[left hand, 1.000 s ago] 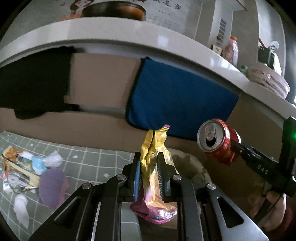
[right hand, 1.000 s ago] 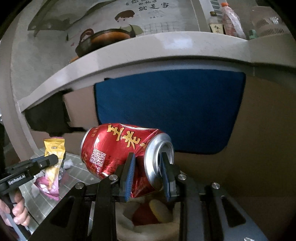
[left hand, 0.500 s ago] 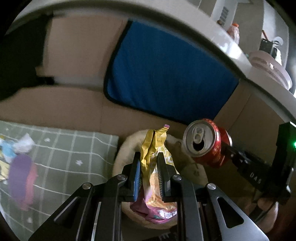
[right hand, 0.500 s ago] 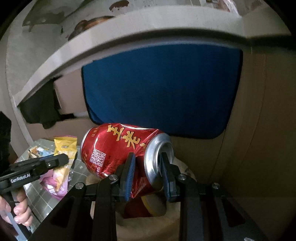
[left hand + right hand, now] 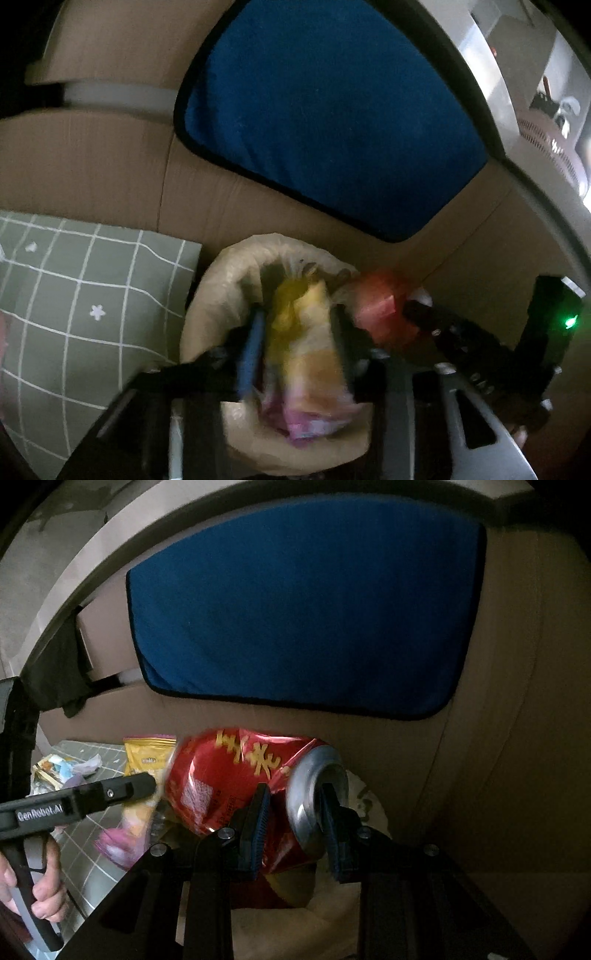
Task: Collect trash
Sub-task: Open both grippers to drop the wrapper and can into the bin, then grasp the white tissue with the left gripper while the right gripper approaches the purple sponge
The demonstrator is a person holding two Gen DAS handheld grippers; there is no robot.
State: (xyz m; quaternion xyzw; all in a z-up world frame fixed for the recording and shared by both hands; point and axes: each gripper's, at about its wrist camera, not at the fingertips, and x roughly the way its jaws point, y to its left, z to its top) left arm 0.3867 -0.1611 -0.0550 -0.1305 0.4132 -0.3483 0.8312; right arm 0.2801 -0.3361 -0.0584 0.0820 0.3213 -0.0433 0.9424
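The left gripper (image 5: 295, 347), clamped on the yellow snack wrapper (image 5: 306, 354) a second ago, is opening its jaws; the blurred wrapper sits loose between them, above the lined bin (image 5: 218, 291). The right gripper (image 5: 295, 823) is also easing open around the crushed red can (image 5: 236, 771) (its pads look barely off the metal), now lower over the same bin. Both pieces seem about to drop in, while more litter (image 5: 62, 771) waits on the checked mat (image 5: 92, 295).

Both my wrist cams tilt downward, close over the lined bin (image 5: 207, 295). Left cam faces the blue cloth (image 5: 332, 110) obliquely, right cam (image 5: 303, 602) nearly square-on. Shared: cloth, bin, cardboard wall (image 5: 92, 162); each sees the other gripper.
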